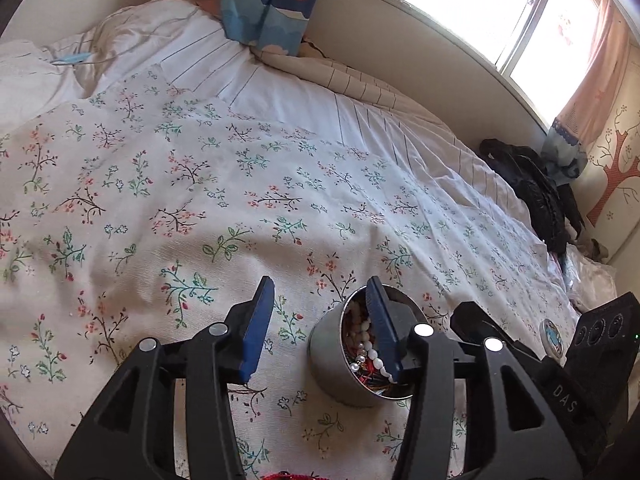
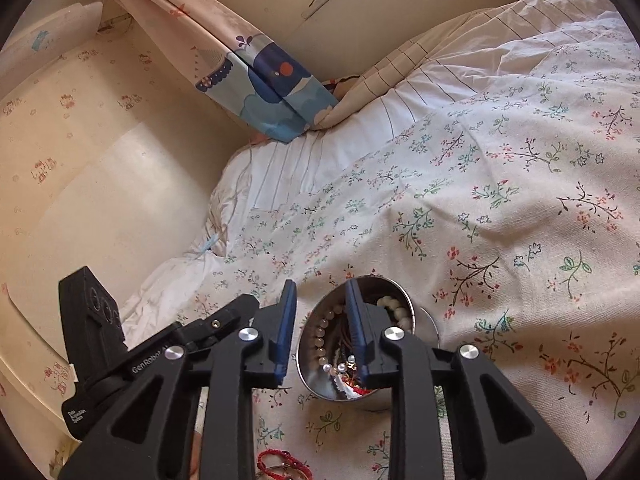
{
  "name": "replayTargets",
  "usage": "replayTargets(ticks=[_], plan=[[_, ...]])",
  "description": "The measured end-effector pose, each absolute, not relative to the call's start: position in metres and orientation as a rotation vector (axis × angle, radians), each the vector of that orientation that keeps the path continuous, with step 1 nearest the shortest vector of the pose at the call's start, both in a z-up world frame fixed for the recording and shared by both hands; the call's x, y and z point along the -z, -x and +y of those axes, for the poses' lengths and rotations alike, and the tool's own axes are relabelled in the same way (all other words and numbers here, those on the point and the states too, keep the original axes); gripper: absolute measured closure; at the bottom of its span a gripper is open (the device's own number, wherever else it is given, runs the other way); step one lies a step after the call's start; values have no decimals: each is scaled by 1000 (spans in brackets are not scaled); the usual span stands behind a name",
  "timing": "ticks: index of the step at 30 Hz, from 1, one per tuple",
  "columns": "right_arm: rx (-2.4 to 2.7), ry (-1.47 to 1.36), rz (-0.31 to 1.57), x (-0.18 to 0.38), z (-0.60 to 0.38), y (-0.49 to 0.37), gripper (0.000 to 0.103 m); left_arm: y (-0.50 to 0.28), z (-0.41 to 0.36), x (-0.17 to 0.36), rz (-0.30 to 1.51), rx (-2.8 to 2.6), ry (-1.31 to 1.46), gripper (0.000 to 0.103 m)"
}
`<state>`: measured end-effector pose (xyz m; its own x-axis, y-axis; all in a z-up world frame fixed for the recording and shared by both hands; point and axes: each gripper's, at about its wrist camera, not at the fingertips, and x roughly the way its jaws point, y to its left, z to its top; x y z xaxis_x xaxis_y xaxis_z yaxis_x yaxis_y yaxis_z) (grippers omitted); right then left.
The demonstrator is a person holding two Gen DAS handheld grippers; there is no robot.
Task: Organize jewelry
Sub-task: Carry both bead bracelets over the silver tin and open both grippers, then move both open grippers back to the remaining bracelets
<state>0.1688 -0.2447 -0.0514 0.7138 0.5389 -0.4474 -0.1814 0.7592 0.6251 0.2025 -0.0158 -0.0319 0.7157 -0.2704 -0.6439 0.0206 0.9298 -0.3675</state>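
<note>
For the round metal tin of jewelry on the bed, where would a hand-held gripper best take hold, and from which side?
Grip the round metal tin by its rim wall, one finger inside and one outside, coming from above. It stands upright and open-topped on the floral bedspread, filled with beads, and looks too wide to span. The right hand-held gripper already straddles the near wall, open.

"DAS" is printed on the black device [image 1: 568, 396] at lower right; "GenRobot" is read on the black device [image 2: 150, 364] at lower left.
</note>
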Motion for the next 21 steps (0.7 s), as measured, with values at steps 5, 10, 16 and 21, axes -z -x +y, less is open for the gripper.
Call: replayTargets(ticks=[5, 10, 16, 21], plan=[[-373, -548, 640, 45, -248, -162, 66, -200, -17, 33, 770, 126, 307, 57], [-285, -484, 671, 44, -250, -149, 49, -183, -34, 28, 743, 74, 126, 42], [-235, -442, 719, 46, -252, -135, 38, -158, -40, 21, 709, 30, -4, 29], [-227, -446, 728, 44, -255, -121, 32, -142, -34, 18, 701, 10, -26, 23]])
